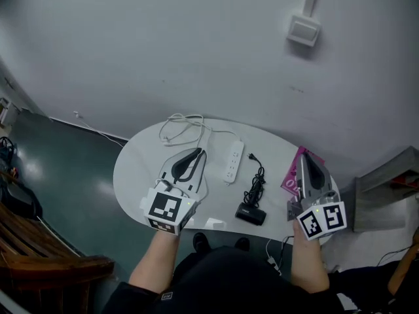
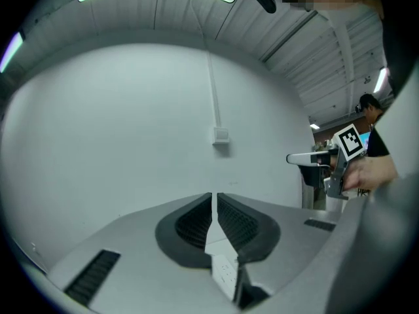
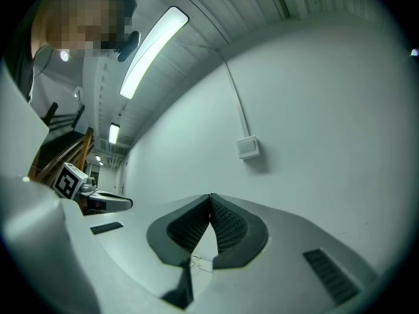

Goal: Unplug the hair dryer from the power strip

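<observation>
The white power strip [image 1: 233,161] lies on the round white table [image 1: 137,169], and also shows low between the jaws in the left gripper view [image 2: 226,275]. Just right of the power strip lies a bundled black cord [image 1: 256,183] with a black block [image 1: 251,213] at its near end. No plug shows in the strip. My left gripper [image 1: 196,153] [image 2: 214,199] hovers left of the strip, shut and empty. My right gripper [image 1: 306,157] [image 3: 210,199] is shut and empty over a pink thing [image 1: 292,177] at the table's right edge. I cannot tell what that pink thing is.
A loose white cable [image 1: 183,128] coils at the table's far side, near the grey wall. A wall box [image 1: 303,30] with a conduit sits high on that wall. A wooden bench [image 1: 39,254] stands at the left and grey boxes [image 1: 386,182] at the right.
</observation>
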`<move>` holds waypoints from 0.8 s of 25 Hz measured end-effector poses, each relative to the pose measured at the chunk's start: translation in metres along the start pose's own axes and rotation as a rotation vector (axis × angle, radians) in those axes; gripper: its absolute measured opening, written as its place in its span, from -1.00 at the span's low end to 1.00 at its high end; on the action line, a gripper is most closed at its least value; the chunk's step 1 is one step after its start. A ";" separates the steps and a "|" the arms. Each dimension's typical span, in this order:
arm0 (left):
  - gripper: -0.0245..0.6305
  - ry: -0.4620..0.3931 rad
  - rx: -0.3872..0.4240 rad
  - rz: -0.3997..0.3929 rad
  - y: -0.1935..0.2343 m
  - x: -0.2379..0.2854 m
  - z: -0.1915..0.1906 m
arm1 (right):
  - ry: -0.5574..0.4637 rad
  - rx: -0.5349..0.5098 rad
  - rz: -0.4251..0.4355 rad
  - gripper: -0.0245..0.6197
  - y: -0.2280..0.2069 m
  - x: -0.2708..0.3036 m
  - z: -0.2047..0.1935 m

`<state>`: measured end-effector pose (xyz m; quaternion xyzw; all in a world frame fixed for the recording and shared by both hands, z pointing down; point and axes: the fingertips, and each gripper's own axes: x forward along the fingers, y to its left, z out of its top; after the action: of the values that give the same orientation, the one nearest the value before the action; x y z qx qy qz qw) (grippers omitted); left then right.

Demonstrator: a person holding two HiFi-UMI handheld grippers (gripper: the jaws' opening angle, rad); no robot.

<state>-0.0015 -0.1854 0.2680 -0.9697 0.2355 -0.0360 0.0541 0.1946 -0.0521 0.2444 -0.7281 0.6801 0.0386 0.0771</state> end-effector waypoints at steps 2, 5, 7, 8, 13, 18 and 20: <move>-0.82 -0.009 -0.016 -0.013 -0.001 -0.003 -0.005 | 0.013 -0.005 0.033 -0.81 0.016 0.002 -0.006; -0.82 -0.010 -0.036 -0.026 0.002 -0.007 -0.015 | 0.023 -0.001 0.051 -0.82 0.021 0.001 -0.011; -0.82 0.007 -0.048 -0.011 0.009 -0.011 -0.024 | 0.028 0.000 0.031 -0.82 0.012 -0.003 -0.011; -0.82 0.016 -0.053 0.000 0.013 -0.013 -0.027 | 0.031 0.001 0.020 -0.82 0.008 -0.005 -0.012; -0.83 0.032 -0.061 0.041 0.027 -0.013 -0.032 | 0.046 0.003 -0.005 -0.82 -0.004 -0.009 -0.016; -0.83 0.029 -0.035 0.012 0.021 0.002 -0.022 | 0.059 -0.019 0.003 -0.82 -0.011 -0.001 -0.018; -0.83 0.026 -0.017 -0.010 0.015 0.008 -0.017 | 0.056 -0.037 0.009 -0.82 -0.014 0.004 -0.015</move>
<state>-0.0027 -0.2038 0.2830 -0.9707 0.2317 -0.0467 0.0428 0.2079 -0.0571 0.2592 -0.7272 0.6843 0.0314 0.0443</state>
